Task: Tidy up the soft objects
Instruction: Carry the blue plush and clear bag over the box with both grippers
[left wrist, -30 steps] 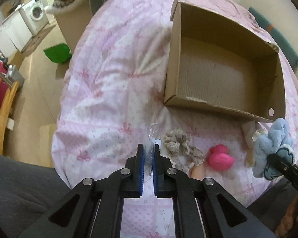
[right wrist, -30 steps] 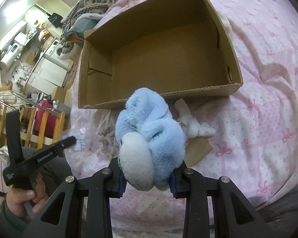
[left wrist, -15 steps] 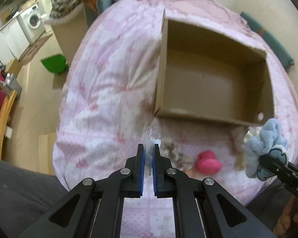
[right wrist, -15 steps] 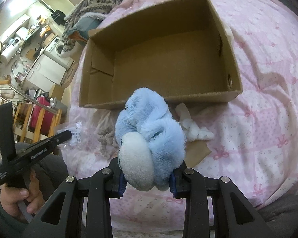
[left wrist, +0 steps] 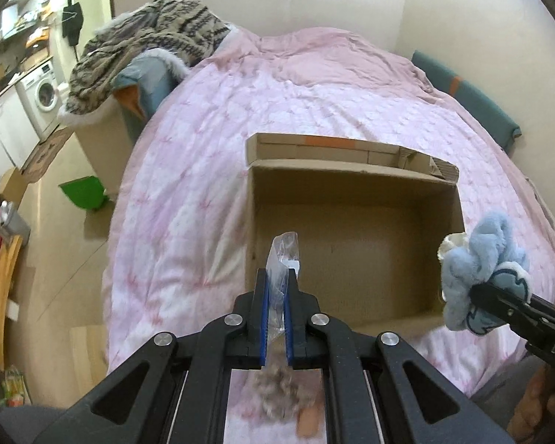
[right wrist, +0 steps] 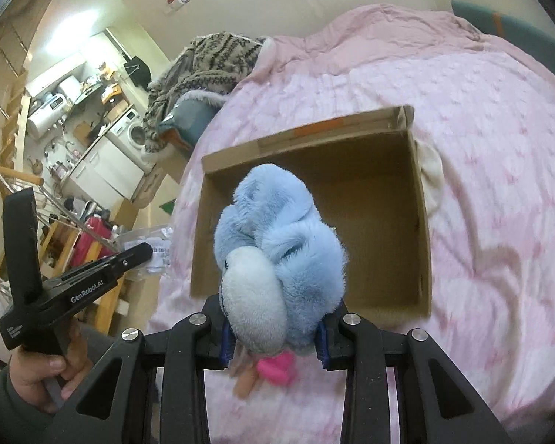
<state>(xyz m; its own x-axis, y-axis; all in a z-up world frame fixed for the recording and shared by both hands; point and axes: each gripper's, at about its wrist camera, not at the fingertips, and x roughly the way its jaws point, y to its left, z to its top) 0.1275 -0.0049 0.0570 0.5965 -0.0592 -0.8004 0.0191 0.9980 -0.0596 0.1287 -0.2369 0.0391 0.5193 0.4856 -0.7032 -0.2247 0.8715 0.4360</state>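
Left wrist view: the left gripper (left wrist: 276,309), at lower centre of the frame, has its blue-padded jaws pinched nearly together on a clear plastic bag (left wrist: 283,259), whose crinkled top sticks up between the fingers. Beyond it, at centre frame, an open cardboard box (left wrist: 351,244) sits on a pink bedspread (left wrist: 188,192), its brown floor bare. At the right edge the right gripper (left wrist: 477,296) reaches in holding a blue plush toy (left wrist: 477,262) beside the box's right wall. A grey scrunchie (left wrist: 277,394) lies blurred on the bedspread at bottom centre, seen through the gripper's frame. A patterned blanket (left wrist: 148,40) is heaped at upper left and a green bin (left wrist: 83,191) stands on the floor at left.

Right wrist view: the right gripper (right wrist: 273,336), at lower centre, is partly open with its pads pressed on either side of the blue plush toy (right wrist: 277,259), which hides much of the cardboard box (right wrist: 421,222) behind it. A pink rubber duck (right wrist: 277,368) lies on the bedspread just beneath the toy. At lower left a hand (right wrist: 40,377) grips the left gripper's black handle, its jaw tips out of sight; the plastic bag (right wrist: 155,248) shows past its tip.
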